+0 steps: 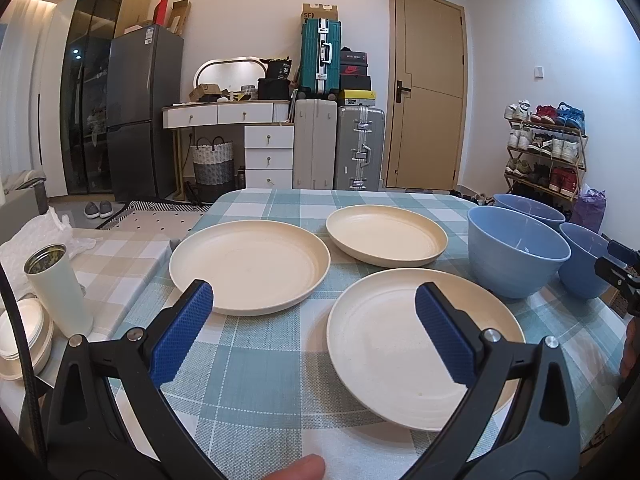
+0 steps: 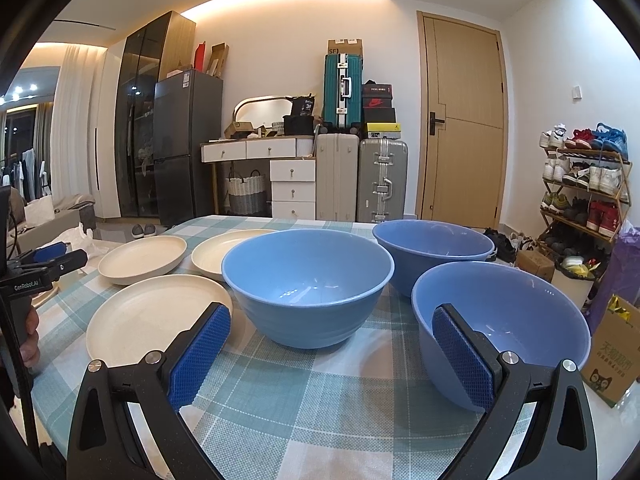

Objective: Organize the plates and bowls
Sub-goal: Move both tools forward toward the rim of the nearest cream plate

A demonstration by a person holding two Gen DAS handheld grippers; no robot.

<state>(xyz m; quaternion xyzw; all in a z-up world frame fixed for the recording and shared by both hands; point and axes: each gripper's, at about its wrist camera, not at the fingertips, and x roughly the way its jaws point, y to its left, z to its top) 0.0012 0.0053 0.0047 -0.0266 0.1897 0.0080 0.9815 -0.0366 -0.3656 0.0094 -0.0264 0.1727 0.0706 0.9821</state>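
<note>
Three cream plates lie apart on the checked tablecloth: the near plate point(image 1: 400, 344), the left plate point(image 1: 250, 266) and the far plate point(image 1: 386, 236). Three blue bowls stand upright to their right: the middle bowl point(image 2: 308, 284), the far bowl point(image 2: 434, 250) and the near right bowl point(image 2: 508, 320). My left gripper point(image 1: 314, 298) hangs open above the cloth between the left and near plates, holding nothing. My right gripper point(image 2: 332, 320) is open and empty, its right pad point(image 2: 460, 354) in front of the near right bowl.
A white tumbler point(image 1: 60, 284) and stacked white dishes point(image 1: 24, 336) sit at the left on a beige checked surface. A cardboard box point(image 2: 612, 352) stands by the table's right edge. A fingertip point(image 1: 298, 468) shows at the bottom. Suitcases, drawers and a shoe rack stand beyond.
</note>
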